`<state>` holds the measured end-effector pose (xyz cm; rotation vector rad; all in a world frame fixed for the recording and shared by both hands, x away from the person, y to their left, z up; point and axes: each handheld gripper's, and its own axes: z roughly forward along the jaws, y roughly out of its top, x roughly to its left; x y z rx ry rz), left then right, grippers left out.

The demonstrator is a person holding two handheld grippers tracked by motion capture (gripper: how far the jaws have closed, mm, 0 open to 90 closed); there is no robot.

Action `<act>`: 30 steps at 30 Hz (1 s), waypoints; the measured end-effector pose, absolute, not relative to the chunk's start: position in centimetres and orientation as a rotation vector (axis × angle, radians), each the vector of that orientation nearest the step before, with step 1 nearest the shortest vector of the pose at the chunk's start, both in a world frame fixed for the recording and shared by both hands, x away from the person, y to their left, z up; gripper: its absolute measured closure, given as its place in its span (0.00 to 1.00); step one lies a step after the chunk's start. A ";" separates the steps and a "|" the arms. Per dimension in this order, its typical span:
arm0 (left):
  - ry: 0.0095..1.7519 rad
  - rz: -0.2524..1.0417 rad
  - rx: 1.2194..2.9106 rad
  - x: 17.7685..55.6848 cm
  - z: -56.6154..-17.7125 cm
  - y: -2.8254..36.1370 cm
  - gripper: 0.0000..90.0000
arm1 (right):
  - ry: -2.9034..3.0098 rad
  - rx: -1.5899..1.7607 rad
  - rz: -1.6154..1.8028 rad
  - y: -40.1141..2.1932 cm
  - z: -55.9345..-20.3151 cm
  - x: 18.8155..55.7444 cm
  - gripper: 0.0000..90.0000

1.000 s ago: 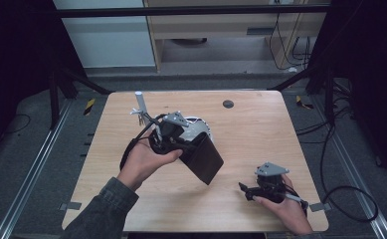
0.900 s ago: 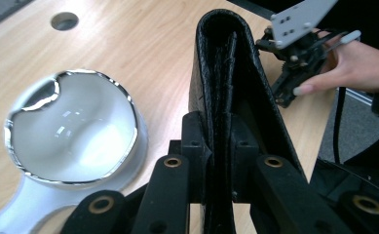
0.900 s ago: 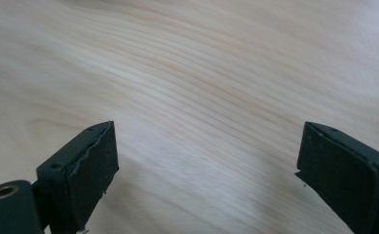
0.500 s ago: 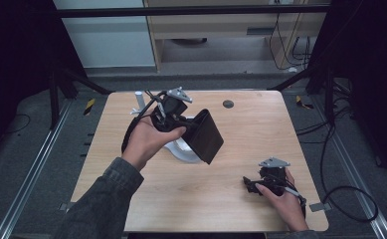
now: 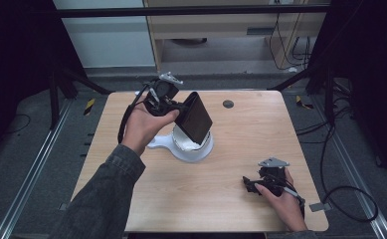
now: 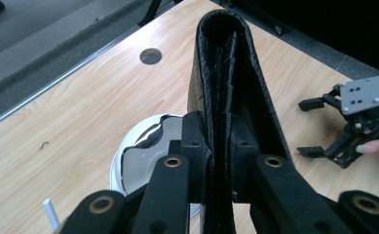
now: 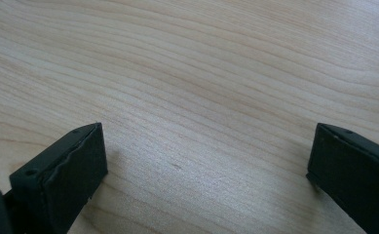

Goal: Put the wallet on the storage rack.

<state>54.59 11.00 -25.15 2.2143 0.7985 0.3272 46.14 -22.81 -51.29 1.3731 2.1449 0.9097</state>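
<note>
Lifted wallet [image 5: 194, 118] stays clamped in left claw [image 5: 177, 107].

The left gripper [image 6: 221, 161] clamps a folded black wallet [image 6: 226, 73] between its jaws, fold edge pointing away; below it on the wooden table [image 6: 80, 117] sits a white dish [image 6: 143, 156]. The right gripper [image 6: 318, 127] rests at the right, its jaws apart; a round hole [image 6: 150, 56] marks the tabletop beyond.

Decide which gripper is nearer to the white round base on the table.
Left. The left gripper, shut on a black wallet, hangs just above the white round base. The right gripper, open, sits by the table's near right corner, well apart.
</note>
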 end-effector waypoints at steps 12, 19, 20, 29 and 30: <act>0.826 0.335 2.236 55.1 -26.2 11.6 0.90 | 2.143 1.384 0.910 -22.7 -51.3 46.1 0.01; 0.830 0.333 2.245 55.1 -26.9 11.8 0.90 | 2.142 1.384 0.912 -22.7 -51.3 46.1 0.01; 0.829 0.333 2.246 55.1 -26.9 11.8 0.90 | 2.142 1.383 0.913 -22.7 -51.3 46.1 0.01; 0.850 0.308 2.229 55.8 -27.6 11.9 0.90 | 2.142 1.385 0.911 -22.7 -51.3 46.1 0.01; 0.852 0.306 2.224 55.9 -27.7 11.7 0.90 | 2.142 1.384 0.911 -22.7 -51.3 46.1 0.01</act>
